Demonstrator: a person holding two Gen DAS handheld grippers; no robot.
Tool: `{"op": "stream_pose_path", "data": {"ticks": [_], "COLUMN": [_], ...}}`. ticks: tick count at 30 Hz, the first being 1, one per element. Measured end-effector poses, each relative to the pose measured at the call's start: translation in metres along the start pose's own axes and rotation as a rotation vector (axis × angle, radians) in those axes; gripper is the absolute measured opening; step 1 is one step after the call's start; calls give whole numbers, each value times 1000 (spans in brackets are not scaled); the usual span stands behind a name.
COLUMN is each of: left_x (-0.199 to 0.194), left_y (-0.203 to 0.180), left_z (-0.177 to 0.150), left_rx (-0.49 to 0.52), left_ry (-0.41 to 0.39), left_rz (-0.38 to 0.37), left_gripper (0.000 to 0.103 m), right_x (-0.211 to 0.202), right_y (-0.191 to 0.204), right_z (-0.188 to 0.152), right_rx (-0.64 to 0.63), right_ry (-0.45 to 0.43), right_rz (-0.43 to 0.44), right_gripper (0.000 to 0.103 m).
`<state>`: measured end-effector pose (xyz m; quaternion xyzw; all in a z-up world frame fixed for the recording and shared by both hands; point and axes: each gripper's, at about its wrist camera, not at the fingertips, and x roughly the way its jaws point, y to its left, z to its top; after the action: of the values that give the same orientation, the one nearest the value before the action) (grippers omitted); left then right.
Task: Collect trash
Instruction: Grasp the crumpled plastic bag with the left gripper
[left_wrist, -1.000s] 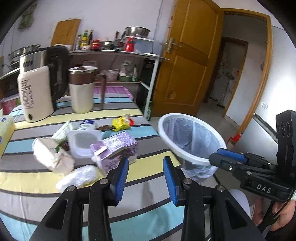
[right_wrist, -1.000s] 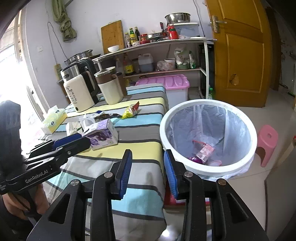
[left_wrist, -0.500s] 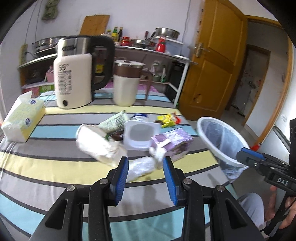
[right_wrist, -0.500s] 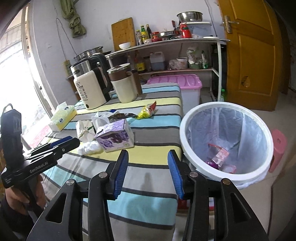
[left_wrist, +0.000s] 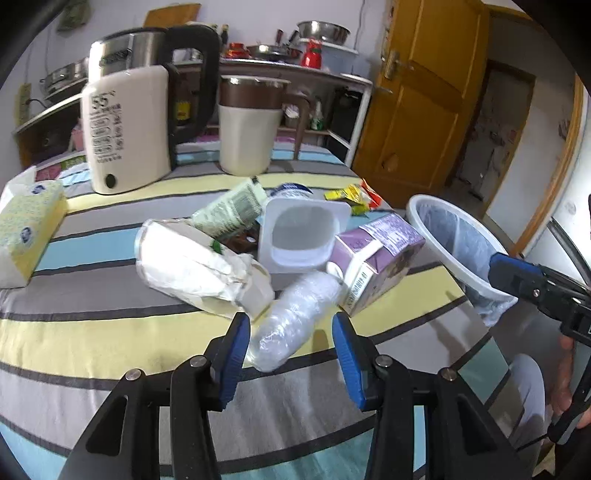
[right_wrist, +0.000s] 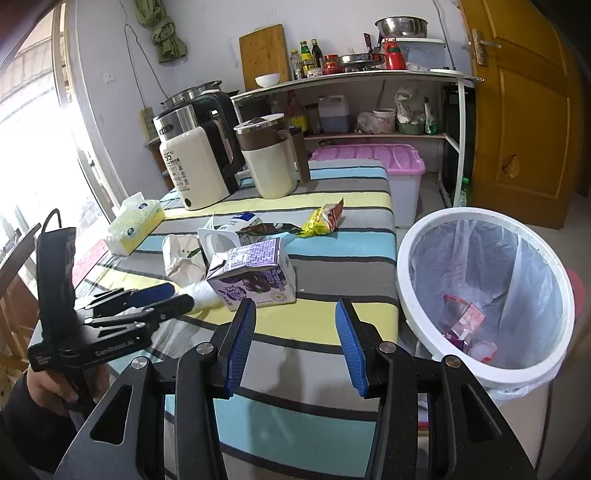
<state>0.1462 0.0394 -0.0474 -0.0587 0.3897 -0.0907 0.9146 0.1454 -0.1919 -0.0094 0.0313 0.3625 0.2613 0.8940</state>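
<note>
Upper left of the left wrist view: a cream electric kettle (left_wrist: 127, 129) with black handle, standing on the striped tablecloth (left_wrist: 110, 332) — beside it, centre top, a cream jug (left_wrist: 249, 125) with brown band. Far left: a yellow tissue box (left_wrist: 27, 227). Upper right: an orange wooden door (left_wrist: 421, 96). Right wrist view — pink-lidded storage bin (right_wrist: 373, 162), wooden cutting board (right_wrist: 263, 55).

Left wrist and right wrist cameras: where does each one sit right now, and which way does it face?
Left wrist: on the left claw, angled down over the striped table; jaws opening around the crumpled clear plastic, not touching; right claw at right.
Right wrist: on the right claw, open and empty, near the table's edge, facing the kitchen shelf; left claw and a hand at left.
Shared: purple carton, white bin, kettle.
</note>
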Motion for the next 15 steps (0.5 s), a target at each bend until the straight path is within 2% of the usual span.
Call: {"op": "stream_pose_path", "data": {"ticks": [5,7,8,10,11,15], "left_x": [4,7,9,9,10,5], "left_y": [-10,-12,-14,-17,-17,-14], "left_z": [-4,-7,-8,-7,-6,-7], "left_rx": [36,32,34,39,36,-7], "left_ry": [31,44,45,42,42,29], "left_rz": [-43,-38,-20,6,11,2], "left_gripper": [46,46,44,30,26,25], "right_x": [3,5,8,11,13,22], "right_y": [1,1,2,3,3,3], "right_z": [1,2,3,6,7,15], "right_rx": [-4,-7,-10,-14,-17,-23], "right_ry": [5,8,10,8,6,8], "right_rz": [-1,4,7,17,25,51], "right_gripper": [46,46,46,46,46,46]}}
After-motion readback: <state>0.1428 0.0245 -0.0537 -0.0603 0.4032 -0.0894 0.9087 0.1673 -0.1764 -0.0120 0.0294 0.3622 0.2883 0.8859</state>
